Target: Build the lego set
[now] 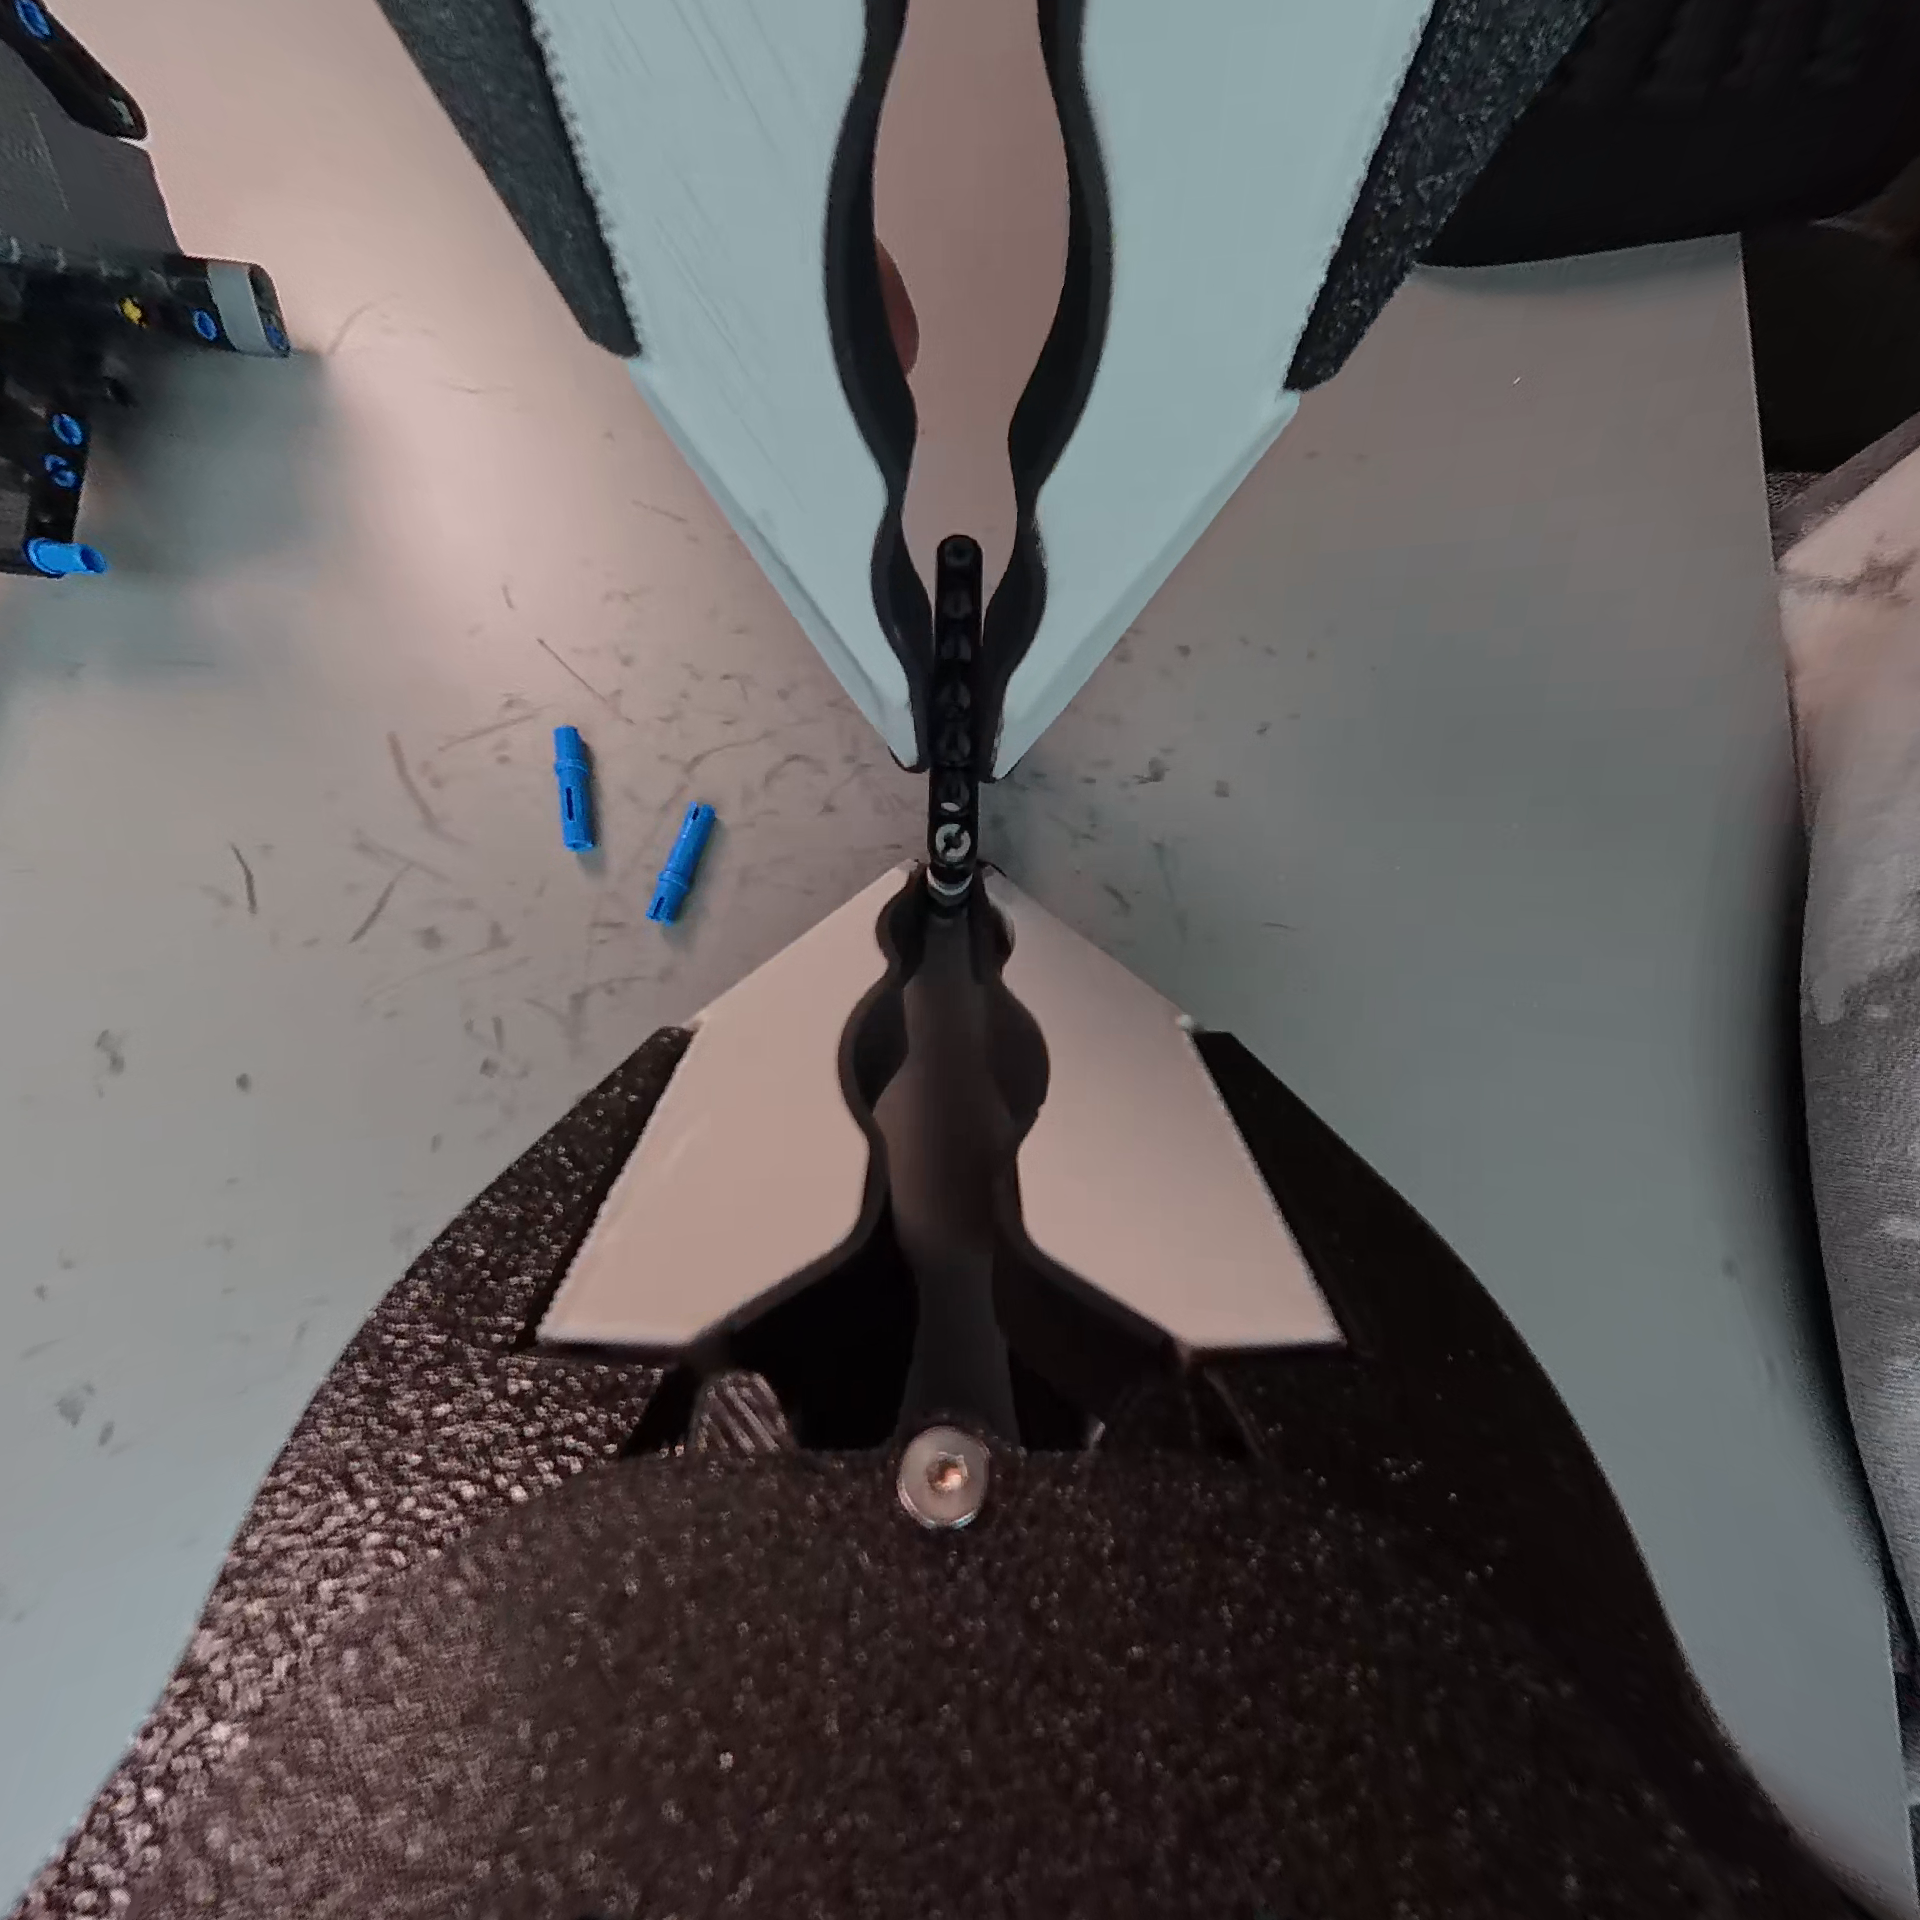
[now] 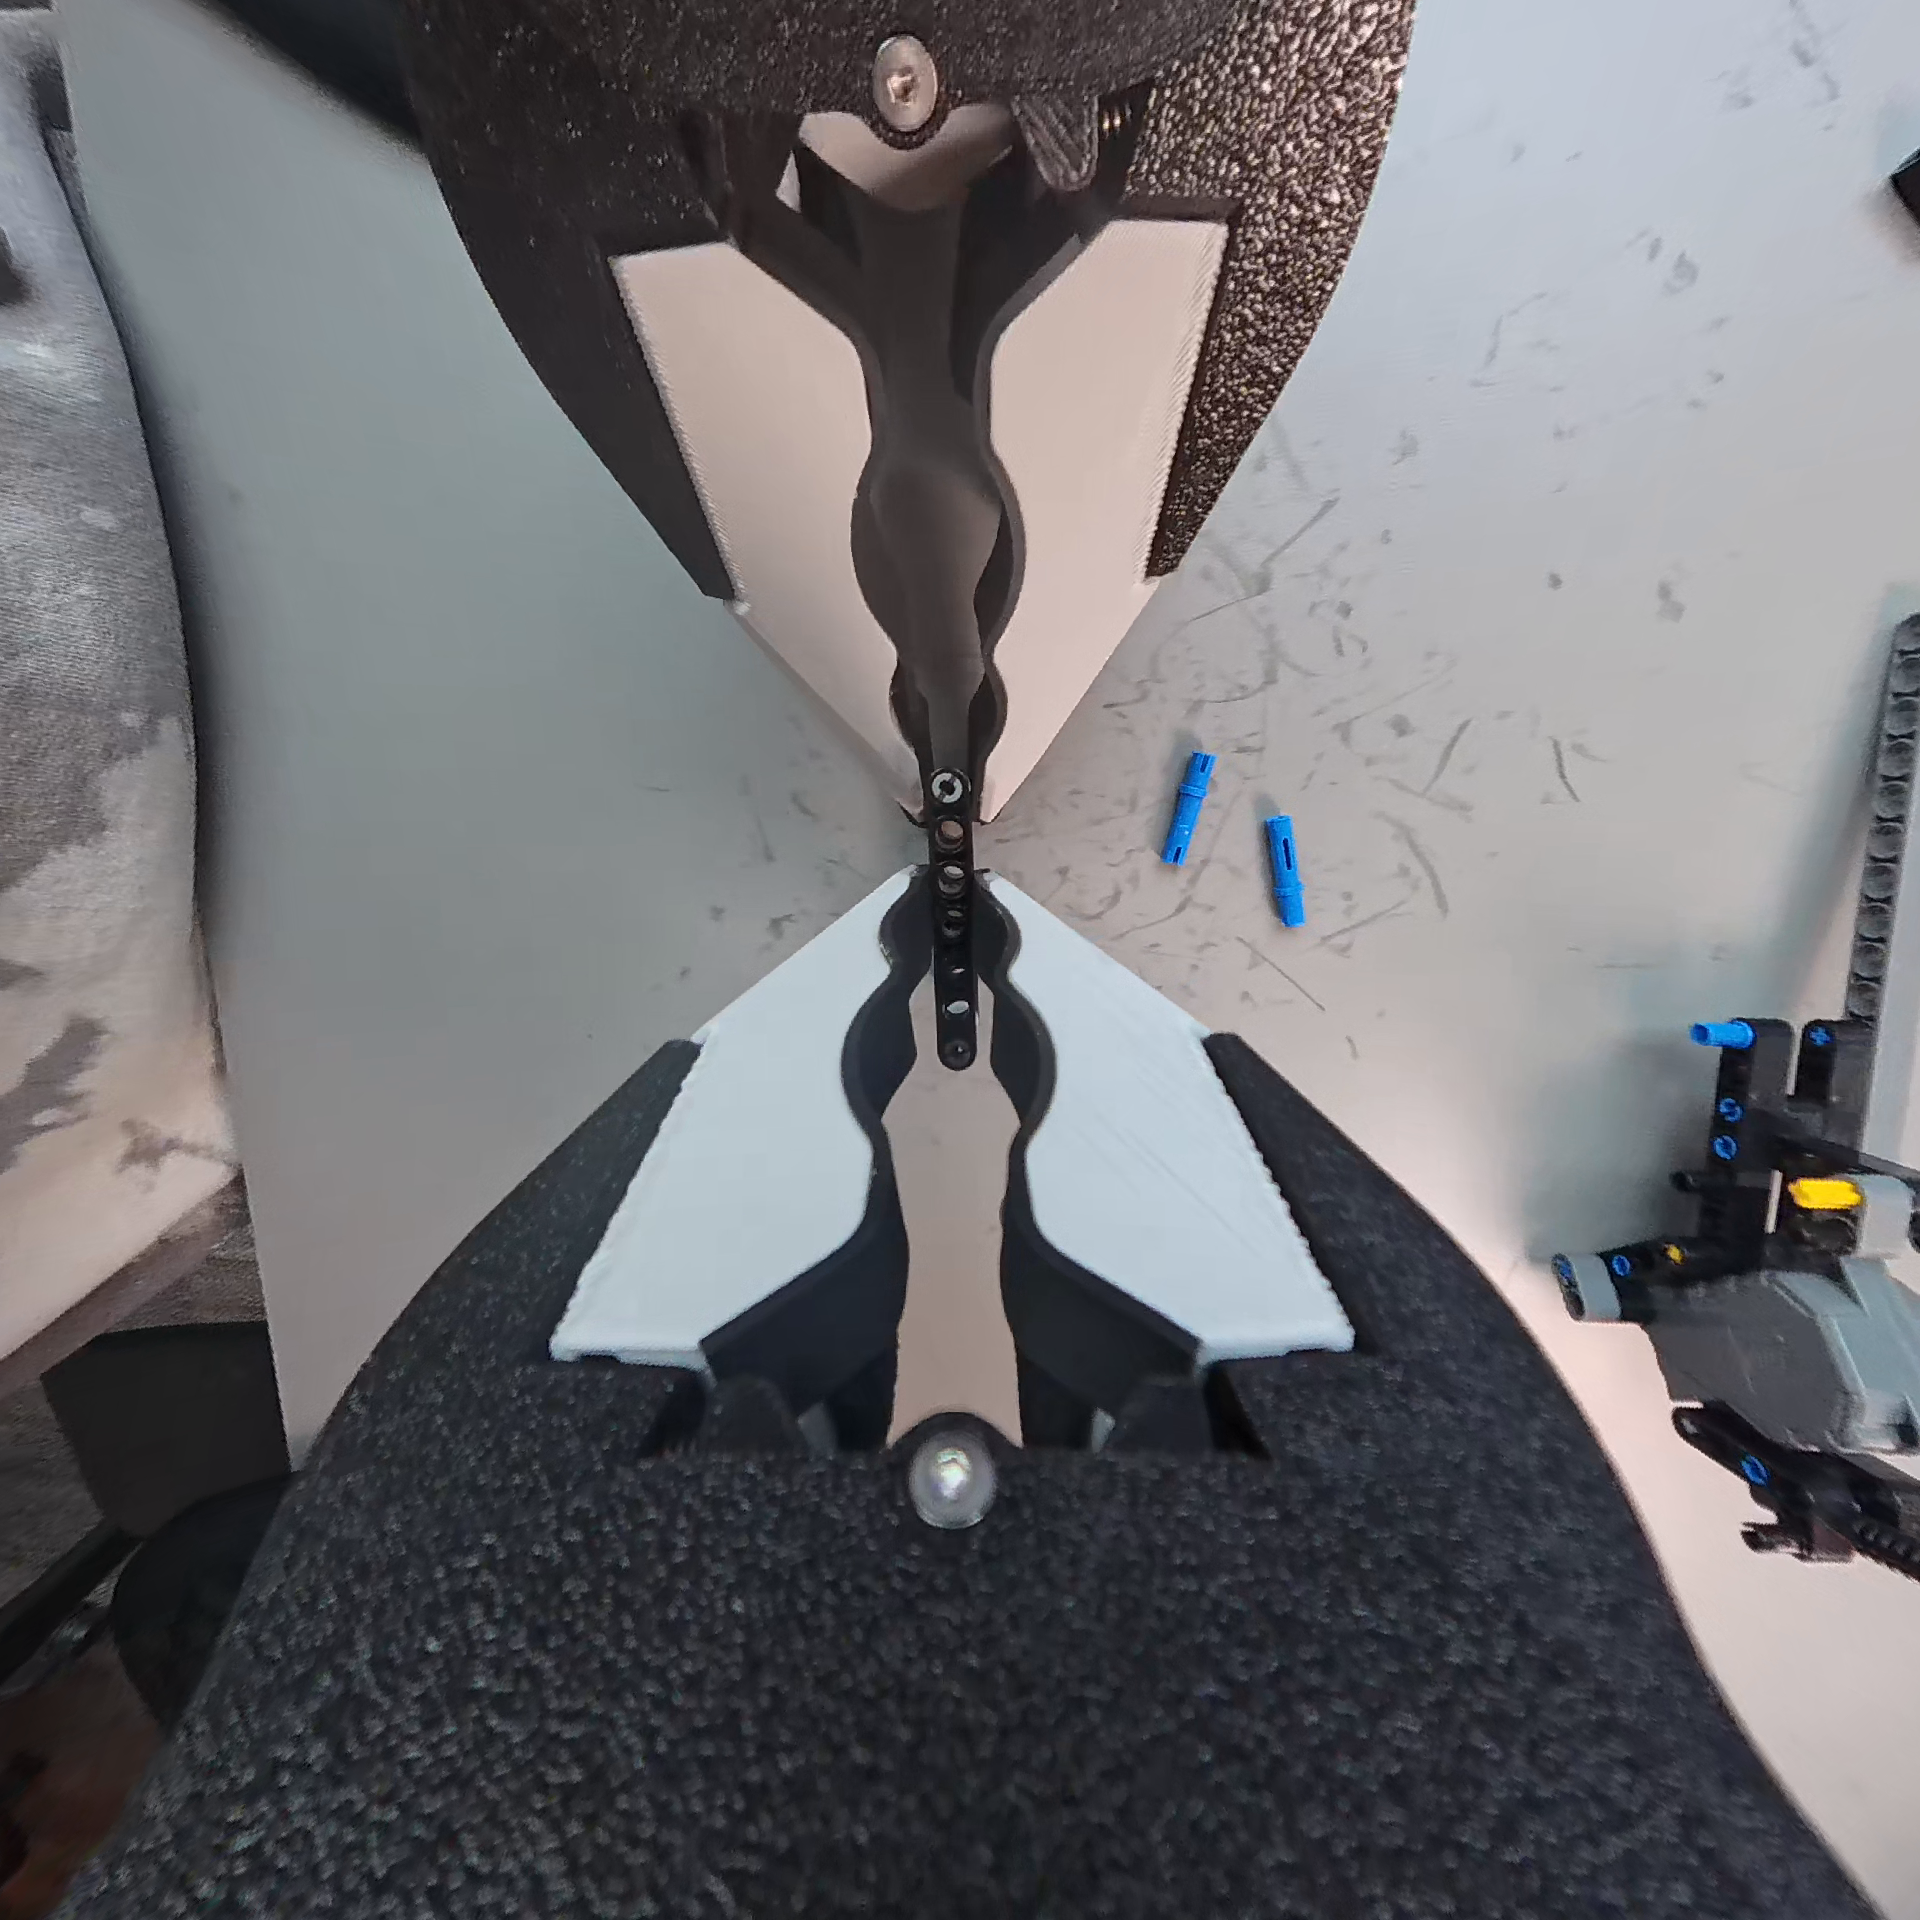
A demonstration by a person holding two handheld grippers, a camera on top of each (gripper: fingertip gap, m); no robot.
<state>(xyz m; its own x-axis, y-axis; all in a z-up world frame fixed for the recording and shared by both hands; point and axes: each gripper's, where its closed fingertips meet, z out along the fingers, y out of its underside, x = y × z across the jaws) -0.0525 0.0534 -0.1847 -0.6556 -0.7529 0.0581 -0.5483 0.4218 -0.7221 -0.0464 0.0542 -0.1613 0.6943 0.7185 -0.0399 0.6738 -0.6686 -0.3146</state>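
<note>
Your left claw (image 1: 951,883) is clenched on one end of a thin black beam (image 1: 957,686), the end that carries a pale ring in its last hole. Your right claw (image 2: 948,883) meets it tip to tip from the opposite side and is clenched on the other stretch of the same beam (image 2: 953,935). The beam, with its row of round holes, bridges the small gap between the two claws, so both hold it at once above the bench (image 2: 416,623).

Two loose blue pins (image 1: 575,790) (image 1: 681,862) lie on the scuffed grey bench top, just beside each other but not touching, near the claw tips. In the right wrist view the same pair (image 2: 1185,807) (image 2: 1284,870) sits between the claws and the partial build.

That partial build (image 2: 1787,1278), grey and black with blue pins and a yellow piece, rests farther out on the bench, well apart from the beam. A long dark beam (image 2: 1886,831) rises from it toward the frame edge. The left wrist view catches only part of the build (image 1: 73,416).

The bench's near edge borders a grey mottled fabric (image 2: 83,727).
</note>
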